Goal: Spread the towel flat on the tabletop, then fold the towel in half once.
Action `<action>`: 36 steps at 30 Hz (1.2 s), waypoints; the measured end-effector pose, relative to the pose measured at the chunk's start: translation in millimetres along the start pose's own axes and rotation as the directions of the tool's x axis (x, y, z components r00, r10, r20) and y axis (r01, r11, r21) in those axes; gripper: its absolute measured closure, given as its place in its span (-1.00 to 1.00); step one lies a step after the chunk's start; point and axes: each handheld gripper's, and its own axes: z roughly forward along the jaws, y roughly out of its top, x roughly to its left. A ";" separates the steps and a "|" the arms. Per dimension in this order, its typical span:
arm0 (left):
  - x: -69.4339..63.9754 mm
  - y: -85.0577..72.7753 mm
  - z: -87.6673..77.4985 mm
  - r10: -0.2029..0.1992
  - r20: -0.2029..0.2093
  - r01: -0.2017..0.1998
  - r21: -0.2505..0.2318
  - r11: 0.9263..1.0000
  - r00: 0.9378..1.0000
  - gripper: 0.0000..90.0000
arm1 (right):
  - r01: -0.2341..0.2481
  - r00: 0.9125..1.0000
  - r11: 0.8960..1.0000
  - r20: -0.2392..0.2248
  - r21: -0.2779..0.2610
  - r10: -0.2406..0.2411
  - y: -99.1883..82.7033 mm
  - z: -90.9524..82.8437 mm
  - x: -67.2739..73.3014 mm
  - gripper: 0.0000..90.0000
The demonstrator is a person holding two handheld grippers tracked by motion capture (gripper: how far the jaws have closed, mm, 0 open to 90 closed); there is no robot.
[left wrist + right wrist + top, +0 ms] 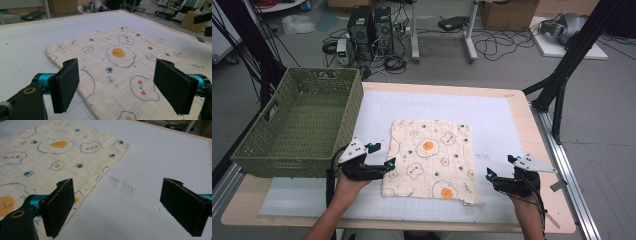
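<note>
- The left gripper (382,156) hovers at the near left edge of the cloth (430,161), its jaws spread wide with nothing between them; in the left gripper view the two black pads (65,83) stand apart above the fabric without touching it.
- The right gripper (499,167) sits just off the cloth's near right corner, over the bare white mat (497,120). Its jaws are also wide apart and empty; in the right gripper view the left pad (58,206) hangs over the cloth's right edge and the other over plain mat.
- The cloth, cream with fried-egg and paw prints, lies flat and spread out in the middle of the mat, roughly square, its near right corner slightly ragged. No fold is in it yet.
- A green woven basket (264,150) stands at the left of the table, just beside the left hand (346,186), and is empty as far as its inside shows.
- Judged from this, the step in hand is the approach for a grasp: both grippers are lined up on the near side of the cloth, one to each side, as though to take its two near corners.
- The next move calls for each gripper to come down until one pad slides under a corner and the other presses from above, then close on the fabric alone. The right one needs to shift left a little to reach its corner.
- The thin cloth may slip or bunch if the pads catch only the mat.
</note>
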 end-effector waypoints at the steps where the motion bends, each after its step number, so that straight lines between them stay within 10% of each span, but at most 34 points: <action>1: 0.6 0.3 -1.1 -0.002 -0.003 0.002 -0.005 1.000 1.000 -0.53 | -0.002 1.000 1.000 -0.002 0.000 0.002 0.3 -0.1 0.3 -0.75; 23: 6.7 -1.8 0.8 -0.027 -0.021 0.027 0.021 0.999 0.999 -0.50 | -0.006 1.000 1.000 0.006 -0.003 0.006 -0.6 2.2 -1.2 -0.76; 36: 24.2 22.8 25.5 -0.077 -0.028 0.078 0.032 0.996 0.997 -0.52 | -0.010 1.000 1.000 -0.013 -0.007 0.009 -1.3 2.4 -2.7 -0.76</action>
